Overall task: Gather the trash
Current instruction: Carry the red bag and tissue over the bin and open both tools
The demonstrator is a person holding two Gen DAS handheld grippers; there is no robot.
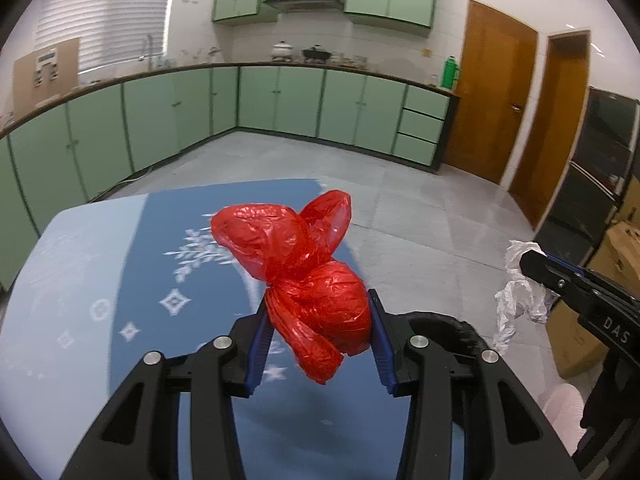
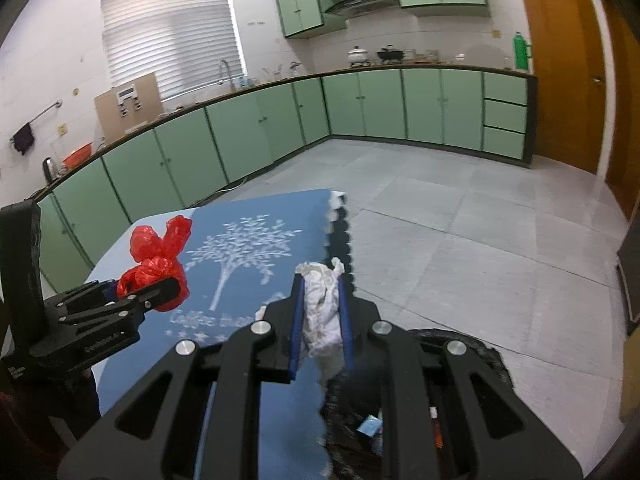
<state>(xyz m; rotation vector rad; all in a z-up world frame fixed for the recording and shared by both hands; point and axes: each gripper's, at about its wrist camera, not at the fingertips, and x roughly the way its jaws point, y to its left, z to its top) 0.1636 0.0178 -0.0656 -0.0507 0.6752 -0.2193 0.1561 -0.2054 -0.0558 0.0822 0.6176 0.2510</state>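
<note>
A knotted red plastic bag [image 1: 304, 272] is clamped between the blue pads of my left gripper [image 1: 320, 308], lifted above the blue tablecloth [image 1: 168, 280]. From the right wrist view the same red bag [image 2: 160, 256] shows at the left, in the left gripper [image 2: 154, 286]. My right gripper [image 2: 321, 280] is shut on a crumpled white tissue [image 2: 322, 308]; in the left wrist view that tissue [image 1: 518, 296] hangs from the right gripper [image 1: 528, 264] at the right edge. Below the right gripper a black-lined trash bin [image 2: 472, 344] stands beside the table with litter inside.
The table carries a blue cloth with a white tree print [image 2: 240, 248] and a scalloped edge. Green cabinets [image 1: 280, 100] line the far walls, wooden doors [image 1: 492, 92] stand at the right, and cardboard boxes [image 1: 616, 248] sit on the grey tiled floor [image 2: 460, 220].
</note>
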